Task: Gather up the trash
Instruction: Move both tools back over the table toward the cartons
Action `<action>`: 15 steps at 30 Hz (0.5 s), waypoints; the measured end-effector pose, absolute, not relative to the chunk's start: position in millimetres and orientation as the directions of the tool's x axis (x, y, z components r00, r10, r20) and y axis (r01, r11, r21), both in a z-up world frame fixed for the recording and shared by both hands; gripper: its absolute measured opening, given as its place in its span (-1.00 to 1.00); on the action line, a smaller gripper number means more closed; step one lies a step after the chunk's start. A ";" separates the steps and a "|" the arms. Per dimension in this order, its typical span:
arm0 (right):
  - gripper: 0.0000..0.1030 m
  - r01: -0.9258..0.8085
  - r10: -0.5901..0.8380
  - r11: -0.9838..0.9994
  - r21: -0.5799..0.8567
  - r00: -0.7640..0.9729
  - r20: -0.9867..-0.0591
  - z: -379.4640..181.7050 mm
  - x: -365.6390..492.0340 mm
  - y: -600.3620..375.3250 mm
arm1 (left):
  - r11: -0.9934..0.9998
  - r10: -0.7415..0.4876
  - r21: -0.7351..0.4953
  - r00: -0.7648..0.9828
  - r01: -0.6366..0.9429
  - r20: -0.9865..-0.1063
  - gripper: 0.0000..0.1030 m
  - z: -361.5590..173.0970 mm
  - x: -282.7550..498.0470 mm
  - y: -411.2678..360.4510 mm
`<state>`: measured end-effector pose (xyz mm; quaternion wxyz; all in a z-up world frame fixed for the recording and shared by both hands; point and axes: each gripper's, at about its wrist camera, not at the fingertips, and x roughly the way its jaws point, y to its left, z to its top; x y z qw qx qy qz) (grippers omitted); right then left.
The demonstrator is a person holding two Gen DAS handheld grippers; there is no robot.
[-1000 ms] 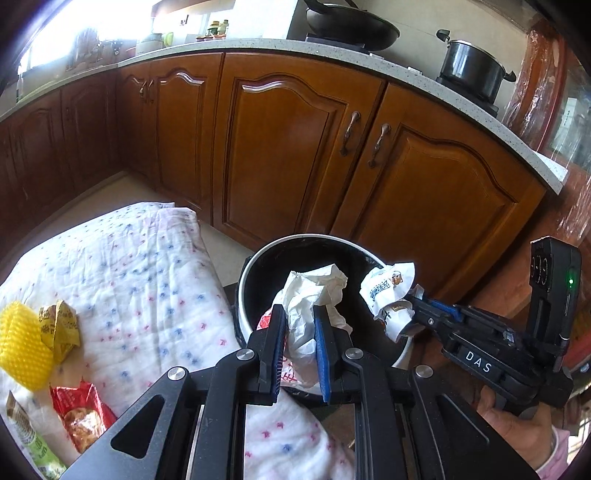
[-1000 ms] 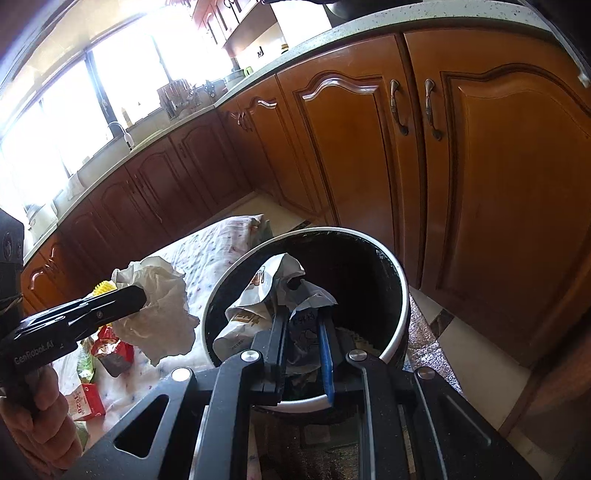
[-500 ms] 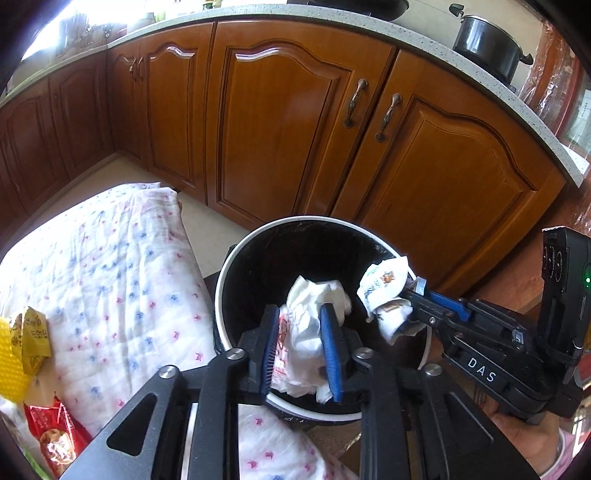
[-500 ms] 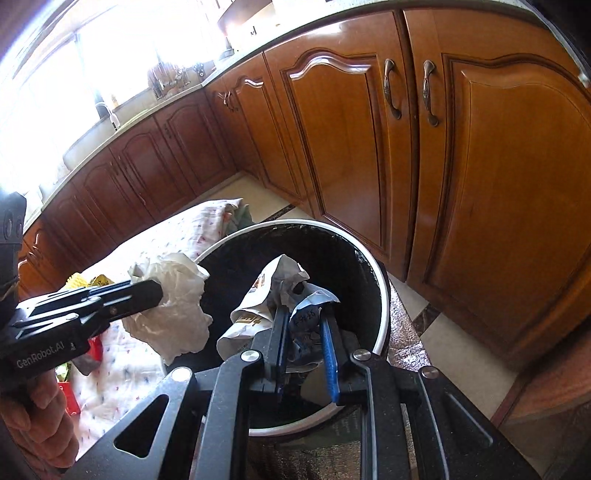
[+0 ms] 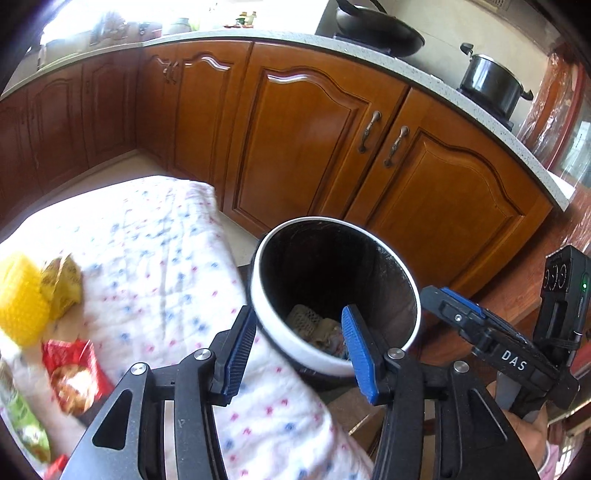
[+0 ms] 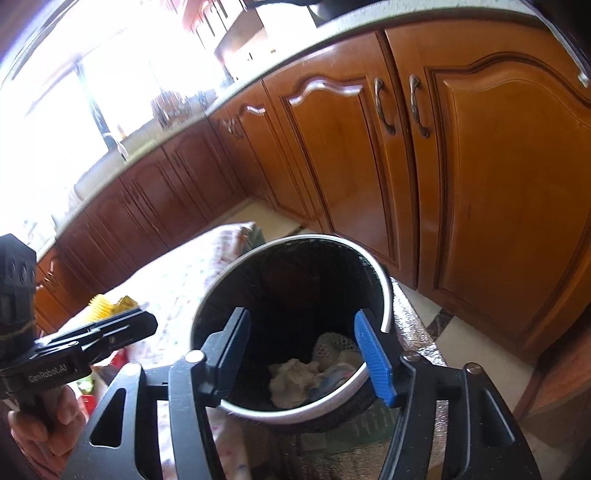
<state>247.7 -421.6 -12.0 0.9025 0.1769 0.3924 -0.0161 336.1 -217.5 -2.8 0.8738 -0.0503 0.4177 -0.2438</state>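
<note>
A black bin with a white rim (image 5: pixel 332 220) (image 6: pixel 386 291) stands on the floor beside the cloth. Crumpled white paper (image 6: pixel 291 380) and other wrappers (image 5: pixel 317 330) lie at its bottom. My left gripper (image 5: pixel 299 352) hangs over the bin's near rim, its jaws opening with nothing between them. My right gripper (image 6: pixel 303 350) also hangs above the bin, its jaws opening and empty. Each gripper shows side-on in the other's view: the right one (image 5: pixel 439 301), the left one (image 6: pixel 146 323). On the cloth lie a yellow foam net (image 5: pixel 20 299), a yellow wrapper (image 5: pixel 62 284) and a red snack packet (image 5: pixel 74 373).
A floral cloth (image 5: pixel 155 258) covers the low surface left of the bin. Brown cabinet doors (image 5: pixel 306 147) stand close behind, under a counter with a wok (image 5: pixel 376 31) and a pot (image 5: pixel 487 83). A green packet (image 5: pixel 26 424) lies at the cloth's near edge. A hand (image 6: pixel 55 417) holds the left gripper.
Both grippers have opened. The white crumpled paper has left the left jaws and the printed wrapper the right jaws; both now lie inside the bin.
</note>
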 end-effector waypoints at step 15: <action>0.41 0.089 0.247 0.897 0.433 0.712 -0.657 -16.0 197.0 -343.3 | 0.910 -0.415 -0.299 0.606 0.288 -0.679 -0.07 6.3 230.7 -106.2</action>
